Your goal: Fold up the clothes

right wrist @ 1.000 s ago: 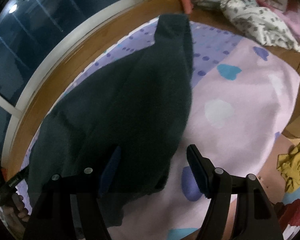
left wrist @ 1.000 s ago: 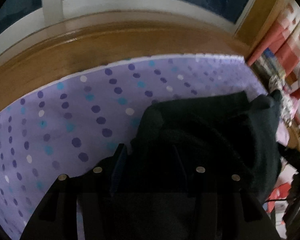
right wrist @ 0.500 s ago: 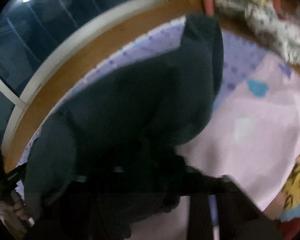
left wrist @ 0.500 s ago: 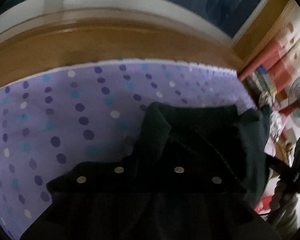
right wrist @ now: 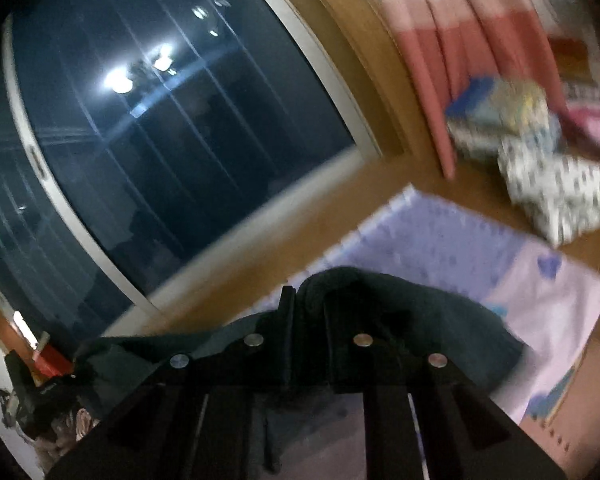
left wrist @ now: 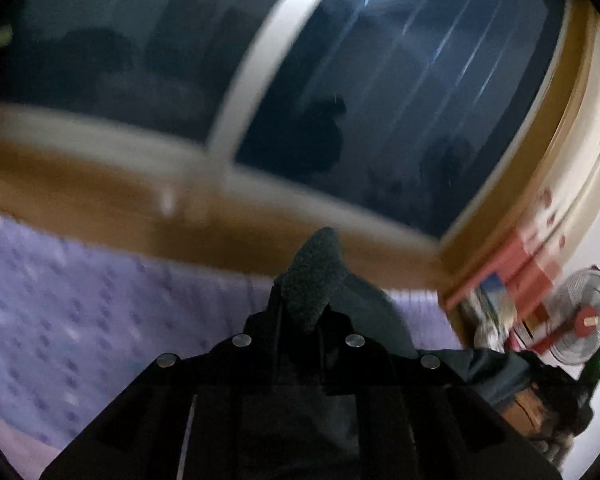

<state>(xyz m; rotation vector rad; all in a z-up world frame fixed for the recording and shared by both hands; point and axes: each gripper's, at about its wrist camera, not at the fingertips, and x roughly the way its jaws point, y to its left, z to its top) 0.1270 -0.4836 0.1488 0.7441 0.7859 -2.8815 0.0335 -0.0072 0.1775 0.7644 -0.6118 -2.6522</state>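
Above the purple dotted bedsheet [left wrist: 100,320], fuzzy dark fleece garment [left wrist: 314,280] pinched in both claws. Left gripper [left wrist: 300,312] clamped on a nubby bunched fold poking up past the fingertips; right gripper [right wrist: 308,312] clenched on a thick rolled edge, rest of the soft cloth draped down onto the pastel sheet. Glossy dark window [right wrist: 160,140] behind, smooth wooden ledge [left wrist: 140,208] beneath.

1. Both views motion-blurred; dots on purple mat [left wrist: 80,312] smeared, pattern unreadable.
2. Dark garment [right wrist: 420,312]: most of it hidden below the gripper bodies, cut by bottom edges; type can't be told.
3. Left gripper [left wrist: 304,304] jaws mostly covered by cloth fold.
4. Stack by curtain [right wrist: 508,120] too blurred to ID.
5. Fan [left wrist: 584,316] blurred at view's edge.
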